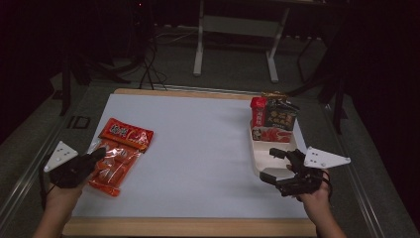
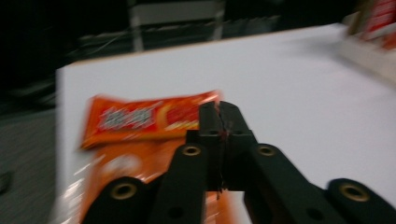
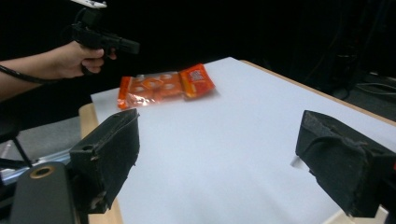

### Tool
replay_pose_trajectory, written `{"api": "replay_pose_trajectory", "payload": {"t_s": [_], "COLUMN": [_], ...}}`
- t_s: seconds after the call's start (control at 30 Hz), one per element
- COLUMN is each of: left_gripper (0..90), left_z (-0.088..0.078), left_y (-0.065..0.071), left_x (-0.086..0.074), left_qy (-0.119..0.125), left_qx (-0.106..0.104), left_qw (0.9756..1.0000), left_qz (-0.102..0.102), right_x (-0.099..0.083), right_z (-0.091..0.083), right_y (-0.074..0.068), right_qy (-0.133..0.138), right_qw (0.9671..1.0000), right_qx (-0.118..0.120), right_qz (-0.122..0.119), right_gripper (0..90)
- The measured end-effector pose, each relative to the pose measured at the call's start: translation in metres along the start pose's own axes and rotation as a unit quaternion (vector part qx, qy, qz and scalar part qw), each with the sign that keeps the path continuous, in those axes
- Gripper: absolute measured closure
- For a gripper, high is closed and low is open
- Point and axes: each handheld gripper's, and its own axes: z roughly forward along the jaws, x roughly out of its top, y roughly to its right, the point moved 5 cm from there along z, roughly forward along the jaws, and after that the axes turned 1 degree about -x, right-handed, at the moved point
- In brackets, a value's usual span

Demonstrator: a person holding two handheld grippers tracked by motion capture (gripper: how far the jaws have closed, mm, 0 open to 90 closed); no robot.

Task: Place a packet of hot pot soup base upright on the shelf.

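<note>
From the high view, the left claw [image 1: 99, 153] sits at the near-left edge of the orange snack packet [image 1: 119, 156], its tip on the clear lower half. The packet lies flat on the white counter [image 1: 198, 148], its long axis running from just under the claw away and slightly rightward, printed header at the far end. The right claw [image 1: 282, 166] stands released, holding nothing, over the near end of a white tray [image 1: 260, 148] that carries boxed goods [image 1: 275, 119] at its far end.

In the left gripper view, the left claw [image 2: 219, 121] is clenched, jaws pressed together; a thin sliver of red shows in the seam, so it may pinch only the film's edge, though blur keeps me from being sure. The packet lies just ahead and to the left of the tips. If the pinch is that thin, I judge the slick film could slide free on a lift, or the packet could swing and drop.

In the right gripper view, the right claw [image 3: 219, 163] gapes wide over bare counter, the packet [image 3: 163, 86] well ahead of it, beneath the other hand [image 3: 70, 58].
</note>
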Motion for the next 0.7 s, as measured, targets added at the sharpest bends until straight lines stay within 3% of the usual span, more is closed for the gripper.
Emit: {"api": "replay_pose_trajectory", "payload": {"t_s": [0.03,0.1,0.2,0.27,0.4,0.5,0.6,0.7], "left_gripper": [90.0,90.0,90.0,90.0,90.0,90.0,90.0,90.0], "left_z": [0.002,0.004,0.009,0.011,0.020,0.024,0.026,0.026], "left_y": [-0.008,-0.015,-0.028,-0.034,-0.049,-0.059,-0.068,-0.074], "left_x": [-0.006,-0.012,-0.023,-0.029,-0.043,-0.054,-0.061,-0.066], "left_qy": [-0.014,-0.025,-0.050,-0.063,-0.103,-0.123,-0.130,-0.140], "left_qx": [0.015,0.024,0.054,0.061,0.093,0.101,0.111,0.124], "left_qw": [0.9998,0.9994,0.9972,0.9960,0.9902,0.9870,0.9847,0.9818], "left_qz": [-0.004,-0.009,-0.012,-0.015,-0.014,-0.022,-0.035,-0.036], "right_x": [-0.001,-0.002,-0.003,-0.004,-0.006,-0.007,-0.007,-0.007], "right_z": [0.000,0.001,0.002,0.004,0.007,0.008,0.008,0.008], "right_y": [0.000,0.000,0.000,-0.001,-0.003,-0.005,-0.005,-0.004], "right_qy": [0.001,0.001,0.001,0.002,0.000,-0.002,-0.002,-0.001], "right_qw": [1.0000,1.0000,1.0000,1.0000,0.9998,0.9998,0.9998,0.9997], "right_qx": [0.006,0.003,0.006,0.009,0.018,0.022,0.022,0.023], "right_qz": [0.005,0.000,0.003,0.001,0.002,0.002,0.001,0.002], "right_gripper": [13.5,13.6,13.6,13.6,13.6,13.6,13.6,13.6]}}
